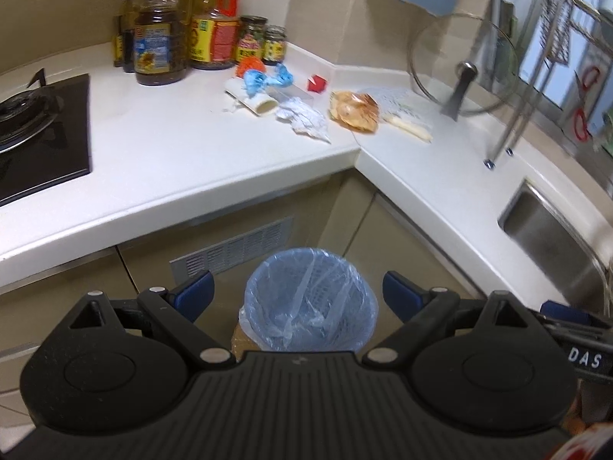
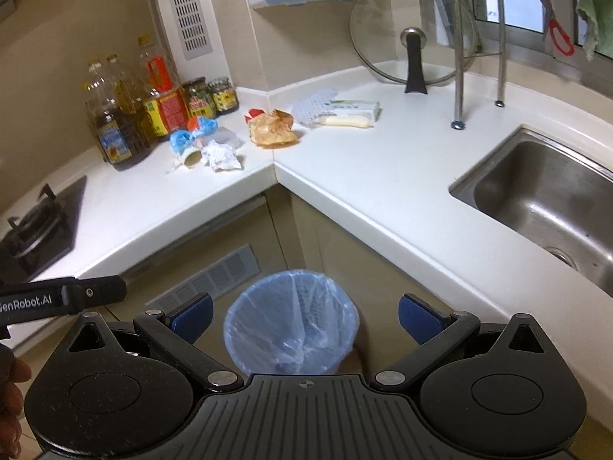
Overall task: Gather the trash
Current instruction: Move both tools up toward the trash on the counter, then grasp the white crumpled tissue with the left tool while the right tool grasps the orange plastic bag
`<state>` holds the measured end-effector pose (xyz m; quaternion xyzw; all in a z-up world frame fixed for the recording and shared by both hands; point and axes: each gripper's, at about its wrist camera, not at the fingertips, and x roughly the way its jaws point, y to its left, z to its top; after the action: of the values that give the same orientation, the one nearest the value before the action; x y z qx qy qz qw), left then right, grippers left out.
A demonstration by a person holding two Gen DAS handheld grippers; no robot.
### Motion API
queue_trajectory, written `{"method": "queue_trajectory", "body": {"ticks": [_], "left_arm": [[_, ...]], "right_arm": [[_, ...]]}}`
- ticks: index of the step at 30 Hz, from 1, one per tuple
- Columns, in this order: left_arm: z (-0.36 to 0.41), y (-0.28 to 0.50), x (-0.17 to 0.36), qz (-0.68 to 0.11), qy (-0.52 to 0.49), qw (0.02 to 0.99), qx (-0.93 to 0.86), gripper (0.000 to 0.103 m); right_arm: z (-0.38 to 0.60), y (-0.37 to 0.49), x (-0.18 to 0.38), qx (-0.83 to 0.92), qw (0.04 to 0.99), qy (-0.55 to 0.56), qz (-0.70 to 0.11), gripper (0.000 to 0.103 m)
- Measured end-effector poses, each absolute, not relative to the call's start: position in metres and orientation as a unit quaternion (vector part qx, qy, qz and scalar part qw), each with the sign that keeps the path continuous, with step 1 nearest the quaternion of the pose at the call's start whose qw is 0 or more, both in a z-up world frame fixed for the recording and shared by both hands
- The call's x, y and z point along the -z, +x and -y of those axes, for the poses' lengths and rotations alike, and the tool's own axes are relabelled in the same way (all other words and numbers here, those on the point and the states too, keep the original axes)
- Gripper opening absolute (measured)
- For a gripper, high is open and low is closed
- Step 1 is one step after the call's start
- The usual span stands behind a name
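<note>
- Left gripper point(image 1: 298, 294): jaws wide open, nothing btw the blue pads point(image 1: 195, 293). It hangs over the trash bin point(image 1: 310, 299), which is seen in the gap of the two fingers.
- Right gripper point(image 2: 305, 316): also wide open, holds nothing. The same bin shows btw its fingers in the right wrist view.
- Trash bin: round, lined w/ a thin blue plastic bag, stands on the floor in front of the cabinet corner, below the counter point(image 1: 199, 161). I cannot tell if smth lies inside; only the wrinkled liner is clear.
- Trash is on the white L-shaped counter, near the inner corner, well apart from both grippers:
- a crumpled white paper point(image 1: 304, 119), closest to the counter edge;
- a cardboard tube point(image 1: 254, 101) just beside it, w/ blue plastic pieces point(image 1: 254, 80) lying on top;
- a small red piece point(image 1: 317, 83) behind them, near the wall;
- an orange-yellow wrapper point(image 1: 354, 110) right at the counter seam;
- a white foam net point(image 2: 316, 109) and a pale long packet point(image 2: 346, 120) further right, next to a small box point(image 2: 358, 108).
- Oil bottles point(image 1: 161, 38) and jars point(image 1: 253, 38) stand in a group at the back wall, left of the trash.
- Gas stove point(image 1: 38, 130) is at far left, sink point(image 2: 544, 199) at right.
- A glass lid point(image 2: 406, 53) leans upright at the wall, beside a metal rack point(image 2: 459, 76).
- Red scissors point(image 2: 555, 27) hang at the window.
- In the right wrist view, a part of the left tool and a hand point(image 2: 11, 395) show at the left edge.
</note>
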<state>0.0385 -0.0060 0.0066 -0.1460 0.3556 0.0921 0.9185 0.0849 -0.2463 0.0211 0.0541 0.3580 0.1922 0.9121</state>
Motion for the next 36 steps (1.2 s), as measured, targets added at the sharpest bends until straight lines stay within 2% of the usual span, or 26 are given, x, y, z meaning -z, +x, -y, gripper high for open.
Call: {"method": "queue_trajectory", "body": {"ticks": [10, 21, 33, 35, 36], "left_arm": [[-0.022, 0.077, -0.014, -0.328, -0.16, 0.922, -0.126, 0.094], [-0.065, 0.18, -0.012, -0.316, -0.182, 0.929, -0.066, 0.093], [-0.068, 0.266, 0.02, -0.327, -0.209, 0.92, -0.054, 0.089], [-0.065, 0.28, 0.025, -0.32, -0.215, 0.92, -0.068, 0.087], [-0.062, 0.287, 0.028, -0.318, -0.217, 0.92, -0.078, 0.086]], "right_arm": [[0.23, 0.141, -0.021, -0.232, 0.913, 0.062, -0.329, 0.102], [0.198, 0.224, -0.027, -0.2, 0.927, 0.064, -0.311, 0.102], [0.191, 0.325, -0.016, -0.212, 0.924, 0.035, -0.317, 0.102], [0.188, 0.347, -0.011, -0.233, 0.919, 0.023, -0.318, 0.1], [0.186, 0.358, -0.009, -0.244, 0.915, 0.015, -0.322, 0.095]]}}
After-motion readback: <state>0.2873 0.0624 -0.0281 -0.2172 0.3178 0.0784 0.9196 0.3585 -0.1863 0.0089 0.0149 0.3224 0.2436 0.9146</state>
